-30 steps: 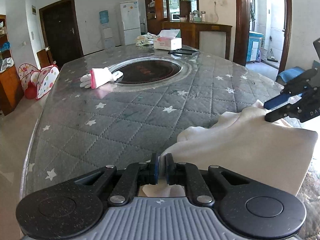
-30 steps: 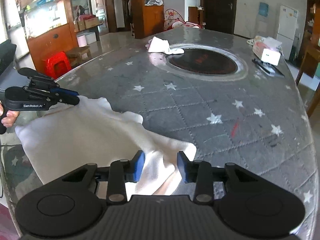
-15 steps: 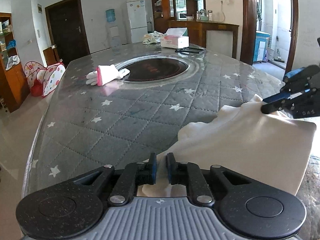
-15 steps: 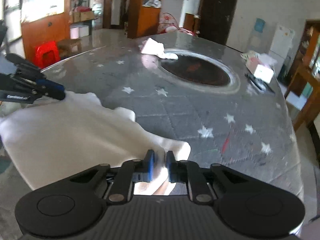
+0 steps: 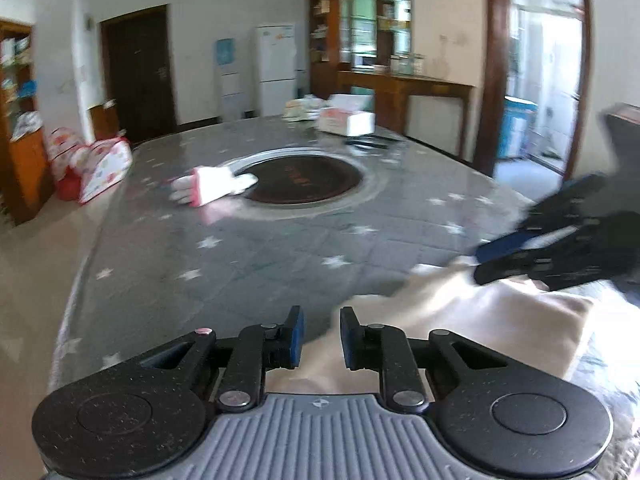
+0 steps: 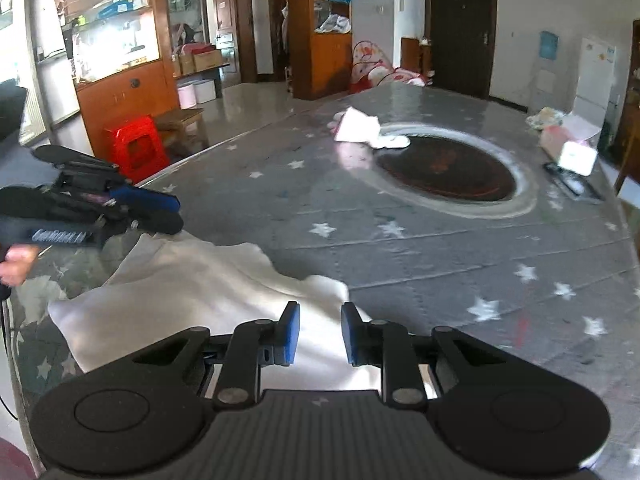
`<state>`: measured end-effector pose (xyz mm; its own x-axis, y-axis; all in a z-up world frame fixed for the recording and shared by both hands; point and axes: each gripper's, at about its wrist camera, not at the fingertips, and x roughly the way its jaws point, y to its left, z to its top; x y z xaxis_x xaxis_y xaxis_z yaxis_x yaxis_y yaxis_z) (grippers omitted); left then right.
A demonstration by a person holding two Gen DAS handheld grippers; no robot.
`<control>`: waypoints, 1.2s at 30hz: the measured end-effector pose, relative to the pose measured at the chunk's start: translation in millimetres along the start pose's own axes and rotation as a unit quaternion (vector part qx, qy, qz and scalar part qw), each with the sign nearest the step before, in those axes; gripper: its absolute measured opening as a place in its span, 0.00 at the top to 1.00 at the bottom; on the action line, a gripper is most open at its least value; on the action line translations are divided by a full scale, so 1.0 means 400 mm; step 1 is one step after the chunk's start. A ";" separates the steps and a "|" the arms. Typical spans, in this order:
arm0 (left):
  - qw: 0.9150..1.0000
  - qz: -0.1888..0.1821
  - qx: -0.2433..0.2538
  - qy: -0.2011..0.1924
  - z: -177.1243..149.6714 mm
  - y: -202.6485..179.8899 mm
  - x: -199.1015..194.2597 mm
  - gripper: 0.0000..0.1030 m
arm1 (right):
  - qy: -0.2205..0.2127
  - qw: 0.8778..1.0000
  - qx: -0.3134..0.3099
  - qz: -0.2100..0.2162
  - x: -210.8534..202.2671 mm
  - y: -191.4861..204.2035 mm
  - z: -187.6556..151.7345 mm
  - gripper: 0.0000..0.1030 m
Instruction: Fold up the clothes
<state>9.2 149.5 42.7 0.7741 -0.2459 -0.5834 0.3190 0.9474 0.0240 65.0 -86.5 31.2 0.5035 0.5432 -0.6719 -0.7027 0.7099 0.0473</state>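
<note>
Both the left gripper [image 5: 320, 336] and the right gripper [image 6: 317, 332] stand with jaws apart and grip nothing, above the cream soft cloth garment [image 6: 208, 280] lying on the near edge of the grey star-patterned table [image 6: 420, 248], so, I think, its loose layers could slip open or slide off the edge.

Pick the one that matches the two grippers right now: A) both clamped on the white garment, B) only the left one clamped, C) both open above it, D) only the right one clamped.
C: the left gripper and the right gripper each show a clear gap between their fingers, with the white garment lying loose on the table beneath them.
</note>
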 end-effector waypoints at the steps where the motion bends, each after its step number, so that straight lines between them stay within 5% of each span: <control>1: 1.000 -0.009 0.004 0.002 0.003 -0.014 0.004 0.79 | 0.002 1.000 0.004 0.002 0.013 0.002 0.000 0.80; 14: 0.998 -0.032 -0.020 0.045 0.018 -0.054 0.131 0.79 | -0.006 1.000 0.020 0.005 0.057 0.007 0.025 0.80; 36: 0.999 -0.022 -0.005 0.045 0.019 -0.055 0.151 0.77 | 0.012 1.000 0.024 -0.016 -0.043 -0.028 -0.071 0.80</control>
<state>53.1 112.2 13.1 0.7072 -0.2684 -0.6541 0.3453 0.9384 -0.0116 50.0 -116.7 21.4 0.5127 0.5088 -0.6915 -0.6610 0.7480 0.0603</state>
